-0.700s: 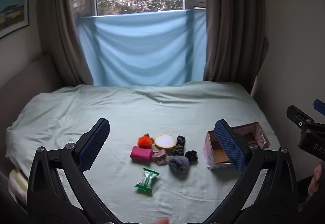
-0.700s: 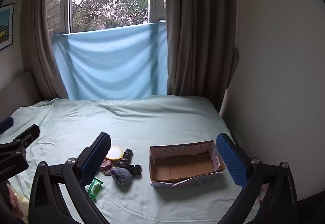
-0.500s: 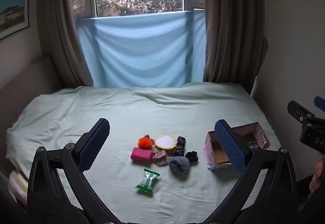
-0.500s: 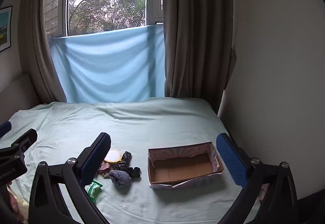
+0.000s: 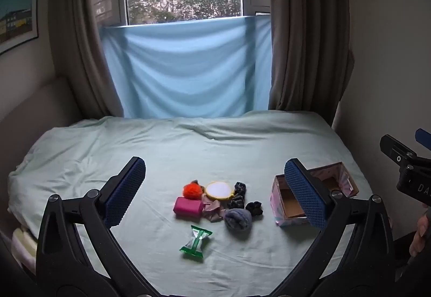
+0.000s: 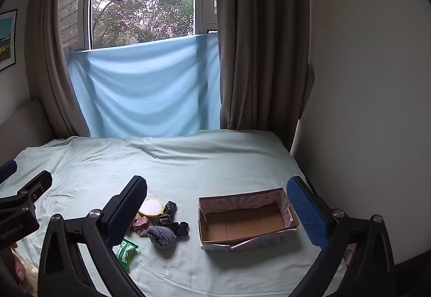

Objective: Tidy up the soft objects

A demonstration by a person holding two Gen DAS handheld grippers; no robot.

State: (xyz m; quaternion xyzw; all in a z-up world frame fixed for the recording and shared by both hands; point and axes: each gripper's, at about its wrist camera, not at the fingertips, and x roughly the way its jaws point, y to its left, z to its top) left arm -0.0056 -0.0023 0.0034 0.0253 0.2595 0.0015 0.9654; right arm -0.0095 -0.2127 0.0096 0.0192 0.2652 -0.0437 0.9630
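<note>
Nearby, cardboard box (image 6: 246, 221) flanks soft pile (image 5: 215, 205).

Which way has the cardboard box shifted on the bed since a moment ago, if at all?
No. The cardboard box keeps its gap from the grey bundle on the bed.

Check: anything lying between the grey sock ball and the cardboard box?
One dark scrunchie sits just right of the grey sock ball; from there to the cardboard box it is bare sheet. Clearest in the right wrist view.
</note>
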